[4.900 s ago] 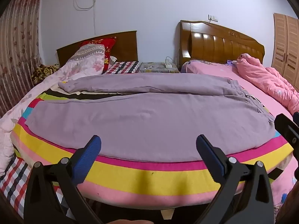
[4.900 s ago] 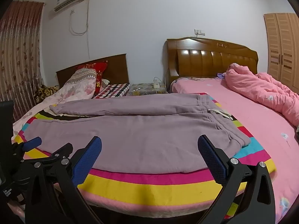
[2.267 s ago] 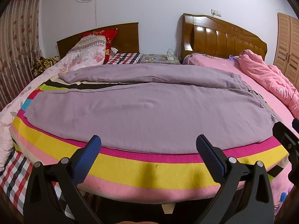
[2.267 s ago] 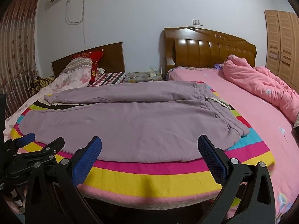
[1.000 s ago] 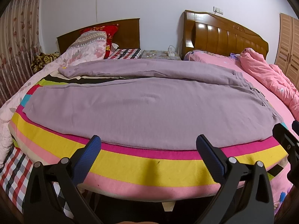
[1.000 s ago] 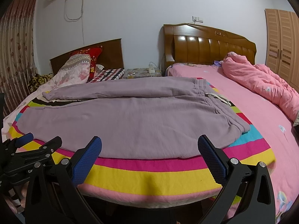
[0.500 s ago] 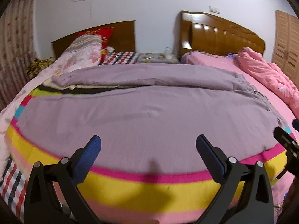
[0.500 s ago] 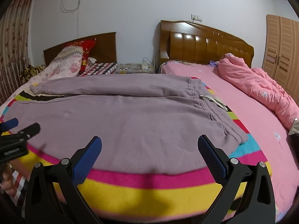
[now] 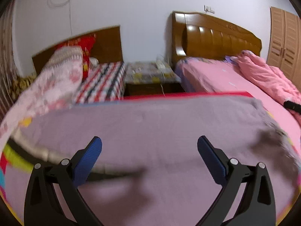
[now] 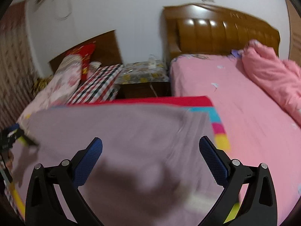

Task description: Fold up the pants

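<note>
Both the left gripper [image 9: 149, 146] and right gripper [image 10: 150, 148] hover low over the pants [image 9: 160, 128], jaws wide.

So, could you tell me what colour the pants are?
The pants are plain dusty mauve, clearest in the left wrist view.

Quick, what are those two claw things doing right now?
Left gripper: open, holding nothing, over the pants.
Right gripper: open, holding nothing.
</note>
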`<action>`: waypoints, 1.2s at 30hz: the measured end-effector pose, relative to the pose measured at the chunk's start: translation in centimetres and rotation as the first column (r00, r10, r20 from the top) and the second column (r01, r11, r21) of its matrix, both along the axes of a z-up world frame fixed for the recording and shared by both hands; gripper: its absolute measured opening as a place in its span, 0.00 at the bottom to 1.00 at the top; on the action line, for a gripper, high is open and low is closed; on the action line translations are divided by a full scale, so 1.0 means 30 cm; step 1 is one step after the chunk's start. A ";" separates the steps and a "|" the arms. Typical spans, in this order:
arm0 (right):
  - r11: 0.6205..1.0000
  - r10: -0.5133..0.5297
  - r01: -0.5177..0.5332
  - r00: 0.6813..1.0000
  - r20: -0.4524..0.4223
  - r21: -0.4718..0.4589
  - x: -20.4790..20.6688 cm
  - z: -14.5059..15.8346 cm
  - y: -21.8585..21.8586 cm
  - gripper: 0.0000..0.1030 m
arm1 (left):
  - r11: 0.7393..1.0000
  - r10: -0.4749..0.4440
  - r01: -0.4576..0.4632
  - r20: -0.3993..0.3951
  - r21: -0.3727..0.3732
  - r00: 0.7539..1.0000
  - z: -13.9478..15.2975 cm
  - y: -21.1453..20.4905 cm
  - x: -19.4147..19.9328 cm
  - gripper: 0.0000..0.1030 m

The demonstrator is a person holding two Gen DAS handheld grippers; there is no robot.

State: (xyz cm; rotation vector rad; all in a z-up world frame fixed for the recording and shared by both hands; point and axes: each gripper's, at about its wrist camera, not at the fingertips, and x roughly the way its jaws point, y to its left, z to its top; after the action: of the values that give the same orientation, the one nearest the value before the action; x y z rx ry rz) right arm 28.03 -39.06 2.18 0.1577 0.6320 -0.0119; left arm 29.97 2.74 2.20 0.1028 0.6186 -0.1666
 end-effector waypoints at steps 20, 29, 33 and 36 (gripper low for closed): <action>0.810 0.530 -0.587 0.738 -0.418 -0.010 0.714 -0.227 -0.065 0.33 | 0.982 -0.153 0.117 -0.262 -0.148 0.953 -0.190 -0.070 0.347 0.98; 0.733 0.541 -0.536 0.833 -0.121 -0.419 0.130 0.033 0.194 0.17 | 0.950 -0.164 0.091 -0.230 -0.299 0.959 -0.105 -0.053 0.092 0.98; 0.707 0.514 -0.439 0.858 -0.024 -0.554 -0.274 0.037 0.339 0.16 | 0.913 -0.144 0.051 -0.201 -0.405 0.969 -0.072 0.016 -0.068 0.98; 0.757 0.449 -0.376 0.894 0.007 -0.535 -0.507 -0.036 0.377 0.16 | 0.861 -0.133 0.015 -0.197 -0.508 0.971 -0.073 0.092 -0.205 0.98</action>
State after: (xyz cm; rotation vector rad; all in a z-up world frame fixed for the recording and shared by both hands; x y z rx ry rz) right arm 12.83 -27.77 1.09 -0.5158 0.4950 0.2557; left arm 23.81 5.51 0.02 -0.4080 0.7810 -0.4156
